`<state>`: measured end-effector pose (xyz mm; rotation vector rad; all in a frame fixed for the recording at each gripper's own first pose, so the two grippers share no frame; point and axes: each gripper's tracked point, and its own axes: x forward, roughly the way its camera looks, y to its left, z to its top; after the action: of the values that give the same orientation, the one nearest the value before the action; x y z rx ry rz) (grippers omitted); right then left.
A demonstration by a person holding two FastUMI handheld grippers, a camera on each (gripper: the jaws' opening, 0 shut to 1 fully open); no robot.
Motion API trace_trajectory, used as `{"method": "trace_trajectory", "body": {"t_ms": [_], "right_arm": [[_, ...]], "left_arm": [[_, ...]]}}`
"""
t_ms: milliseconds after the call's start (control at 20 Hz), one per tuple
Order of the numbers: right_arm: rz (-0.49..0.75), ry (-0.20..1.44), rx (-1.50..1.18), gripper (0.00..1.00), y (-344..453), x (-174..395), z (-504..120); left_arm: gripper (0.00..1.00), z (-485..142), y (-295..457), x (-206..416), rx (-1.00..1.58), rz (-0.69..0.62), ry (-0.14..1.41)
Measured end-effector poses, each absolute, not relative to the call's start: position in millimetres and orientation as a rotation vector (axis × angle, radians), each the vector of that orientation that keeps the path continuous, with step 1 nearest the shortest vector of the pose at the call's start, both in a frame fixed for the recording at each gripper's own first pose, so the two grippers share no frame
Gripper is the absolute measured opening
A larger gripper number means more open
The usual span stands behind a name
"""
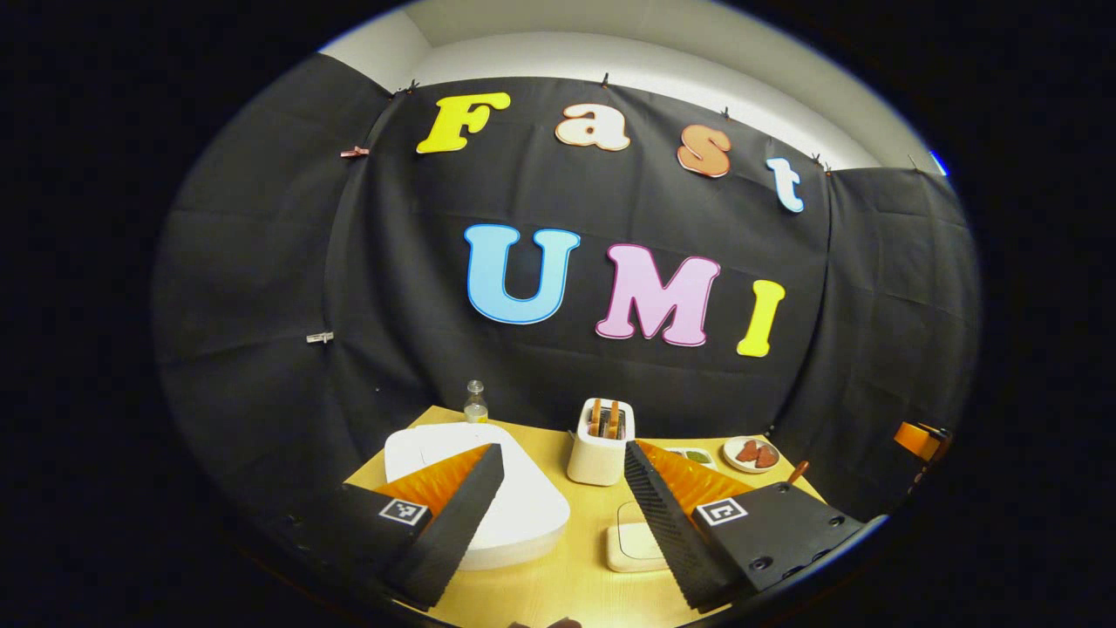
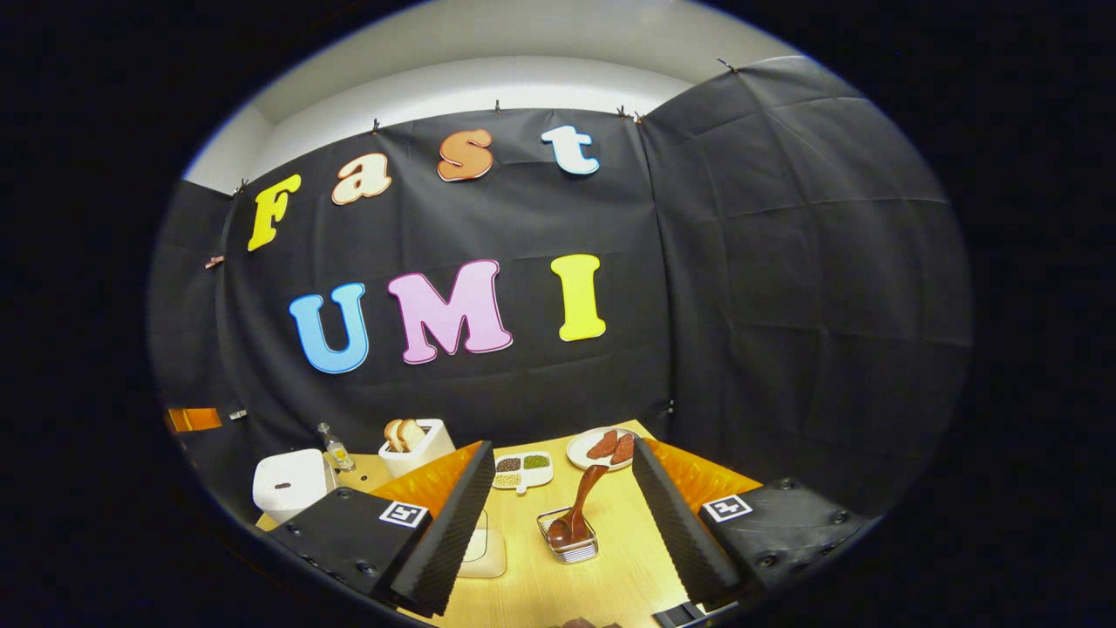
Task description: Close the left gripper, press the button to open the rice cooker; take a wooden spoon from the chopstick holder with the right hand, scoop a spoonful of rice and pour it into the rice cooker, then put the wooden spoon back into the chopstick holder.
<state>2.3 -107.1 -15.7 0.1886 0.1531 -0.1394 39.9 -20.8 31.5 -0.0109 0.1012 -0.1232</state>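
Left gripper (image 1: pixel 564 453) jaws wide apart, empty, above the rice cooker (image 1: pixel 488 488), right gripper (image 2: pixel 562 453) likewise spread, empty, above the wooden spoon (image 2: pixel 575 510) in the chopstick holder (image 2: pixel 568 545)

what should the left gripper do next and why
Probably close the left gripper first. Its fingers stand wide apart above the white rice cooker, whose lid looks down, so the button press has not been made. Pressing with closed fingers gives one firm tip. The wooden spoon sits in its holder, between the open fingers of the right gripper, so scooping can wait.
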Motion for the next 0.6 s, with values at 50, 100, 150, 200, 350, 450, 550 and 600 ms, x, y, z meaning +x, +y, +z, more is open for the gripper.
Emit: {"method": "trace_trajectory", "body": {"t_ms": [50,100,150,200,350,450,550,600], "right_arm": [[-0.147,0.145,0.172,0.98,-103.6,-8.1,-17.6],[-0.157,0.144,0.157,0.98,-99.7,-20.0,-23.3],[-0.163,0.151,0.152,0.98,-93.7,-32.3,-31.4],[-0.166,0.164,0.151,0.98,-87.2,-42.8,-41.3],[-0.169,0.233,0.156,0.98,-69.4,-66.1,-72.0],[-0.156,0.252,0.165,0.98,-57.0,-69.9,-76.4],[-0.143,0.253,0.159,0.98,-49.3,-70.0,-75.8],[-0.134,0.254,0.156,0.98,-45.6,-68.1,-75.4]], "left_arm": [[0.96,22.9,-14.3,30.9,-0.027,-0.129,0.111],[0.96,16.7,-2.7,25.5,-0.045,-0.126,0.118],[0.96,8.3,5.5,19.8,-0.060,-0.129,0.128],[0.95,0.5,13.2,13.6,-0.070,-0.131,0.139],[0.95,-16.3,35.1,-7.9,-0.053,-0.120,0.160],[0.95,-25.5,46.4,-20.7,-0.034,-0.102,0.164],[0.95,-32.7,44.6,-28.5,-0.036,-0.105,0.171],[0.95,-34.1,43.1,-30.0,-0.034,-0.110,0.170]]}}
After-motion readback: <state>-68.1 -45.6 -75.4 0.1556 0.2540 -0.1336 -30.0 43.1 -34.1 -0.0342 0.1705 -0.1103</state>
